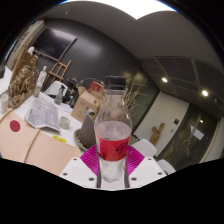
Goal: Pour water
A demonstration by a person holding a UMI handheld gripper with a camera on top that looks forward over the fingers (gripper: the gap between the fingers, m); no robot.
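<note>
Already the gripper (112, 165) is clamping the water bottle (113, 128) between its pads, tilting it above the table (30, 145); pouring itself is remaining (no receiving cup visible).

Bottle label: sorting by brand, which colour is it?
Red label on the bottle, gripper view.
</note>
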